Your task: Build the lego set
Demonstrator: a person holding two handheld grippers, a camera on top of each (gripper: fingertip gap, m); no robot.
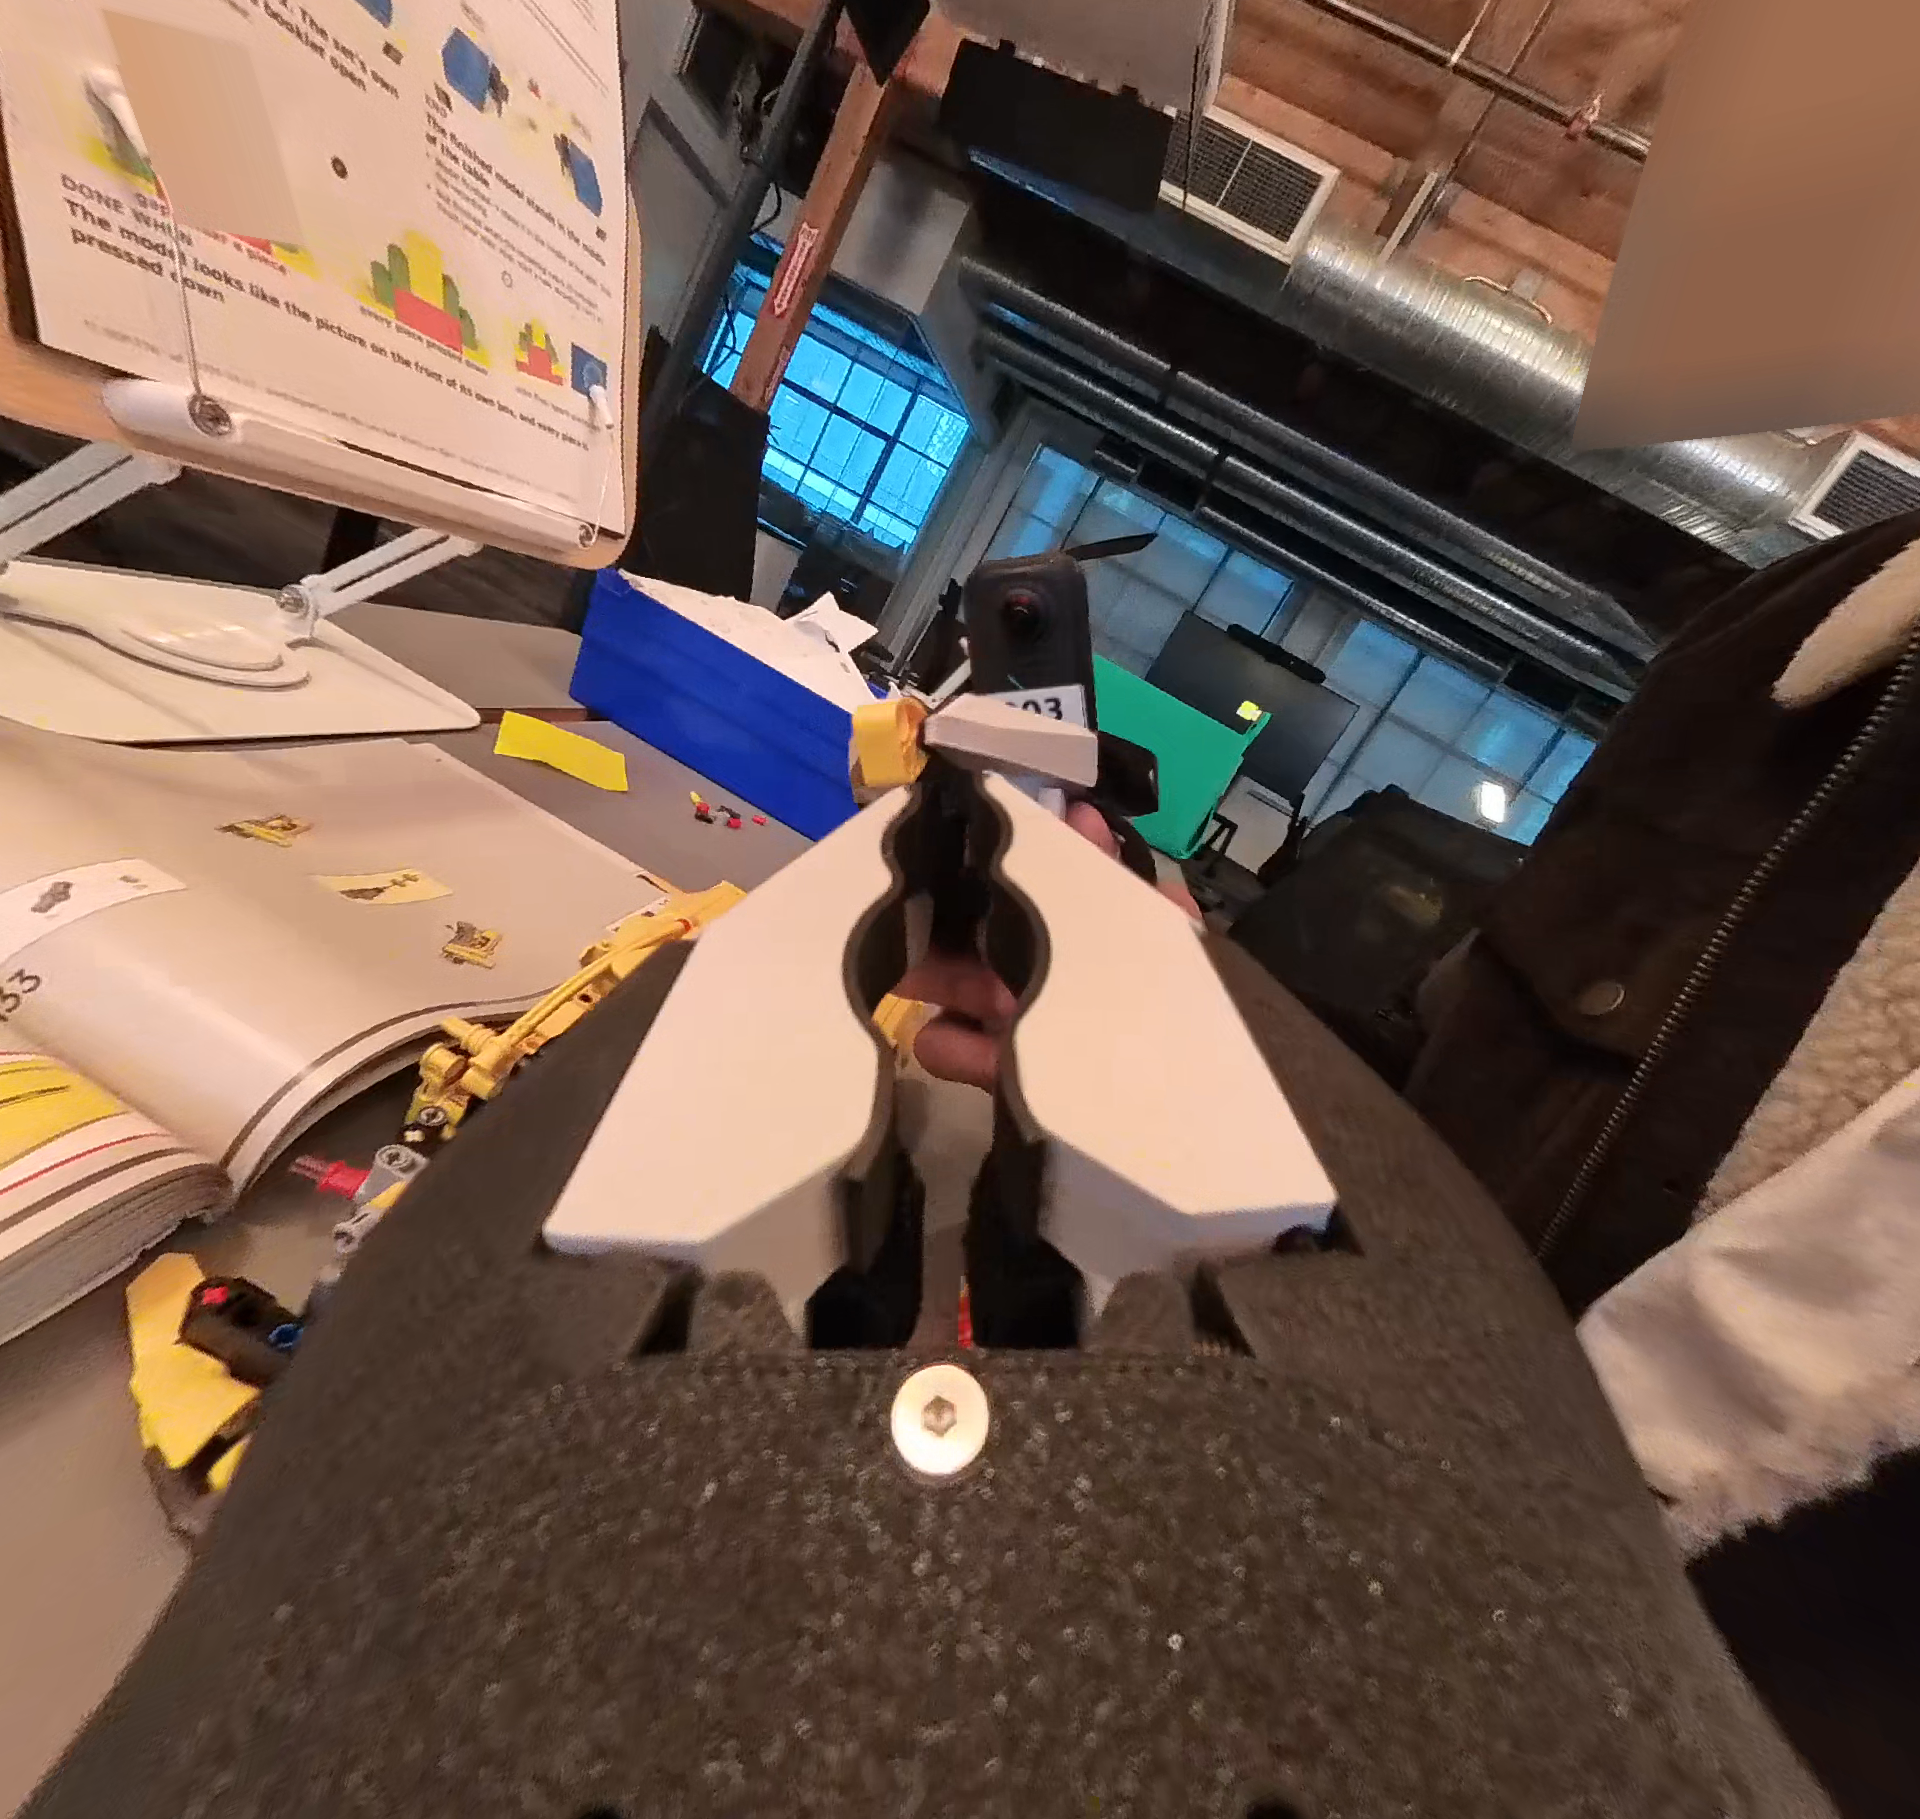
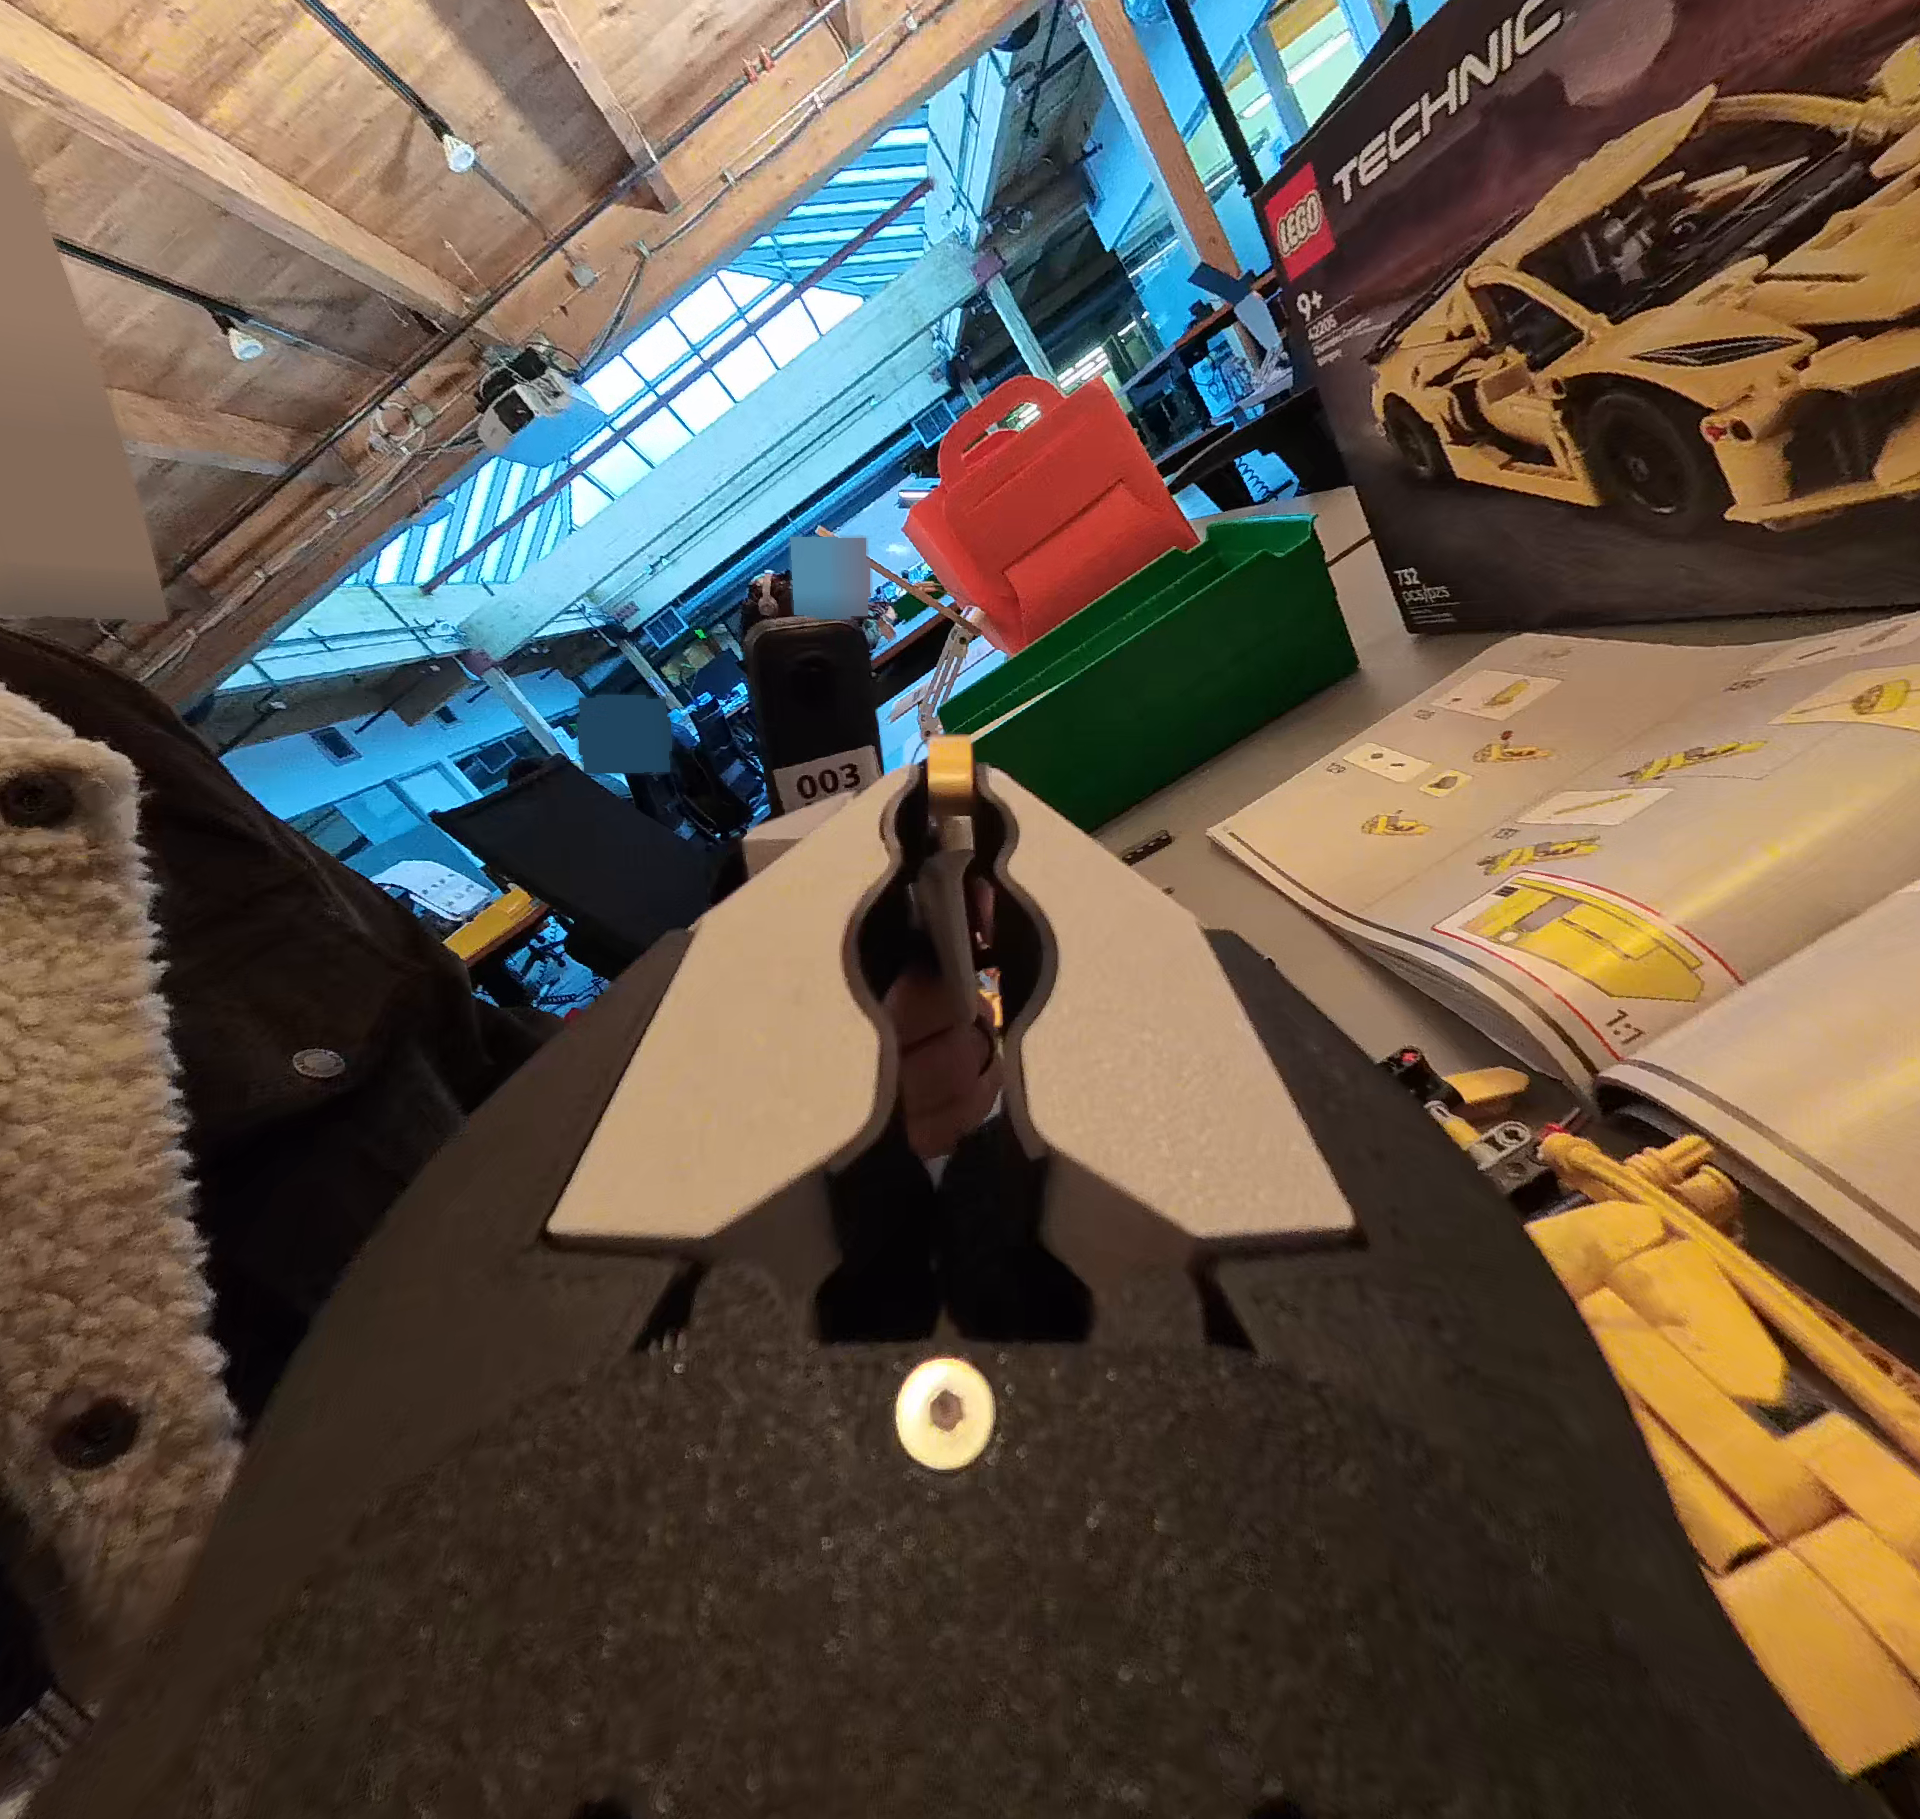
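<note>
Holding: right tool [image 2: 948,782] clenched on a yellow piece [image 2: 950,767]
Left tool [image 1: 948,803]: fingers nearly together — grasp unclear
Desk [image 1: 83,1437]: open instruction booklet [image 1: 312,938]

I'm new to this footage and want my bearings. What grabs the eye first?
The two claws meet mid-air over the table: the right claw pinches a small yellow piece, facing the left claw. Behind, the set's box with a yellow car pictured stands beside an open instruction booklet.
</note>
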